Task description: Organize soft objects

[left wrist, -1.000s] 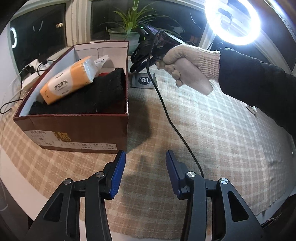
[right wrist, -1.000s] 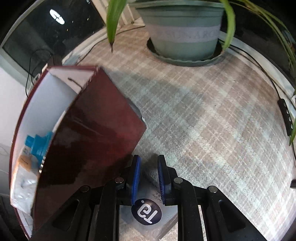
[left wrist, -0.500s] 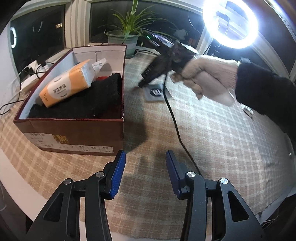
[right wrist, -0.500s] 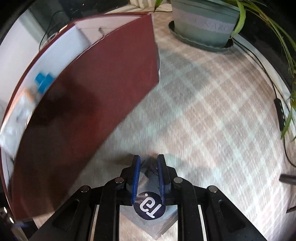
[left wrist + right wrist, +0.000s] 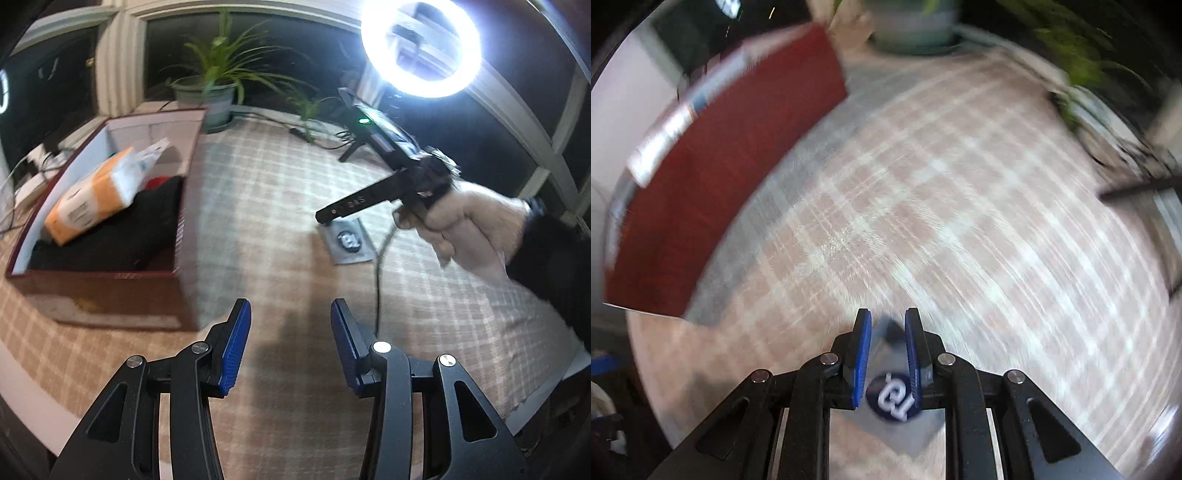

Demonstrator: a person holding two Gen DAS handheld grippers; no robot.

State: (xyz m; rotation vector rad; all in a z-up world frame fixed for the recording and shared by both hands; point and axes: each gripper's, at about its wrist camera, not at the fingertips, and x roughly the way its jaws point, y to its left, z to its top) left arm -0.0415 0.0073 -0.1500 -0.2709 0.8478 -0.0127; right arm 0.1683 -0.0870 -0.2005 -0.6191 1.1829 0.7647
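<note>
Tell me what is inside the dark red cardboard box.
In the dark red cardboard box an orange and white tissue pack lies on black knitted fabric. A bit of red shows behind. What lies underneath is covered.

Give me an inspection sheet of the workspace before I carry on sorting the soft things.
Surface: checked cloth covers the table.
Job's things: orange tissue pack and black fabric in the red box; grey packet outside it.
Clutter: nothing seen.
Grippers: left gripper open, empty; right gripper shut on the grey packet.
Cables: black cable hangs from the right gripper; more cables left of the box.
Surroundings: potted plant, ring light, dark windows.
</note>
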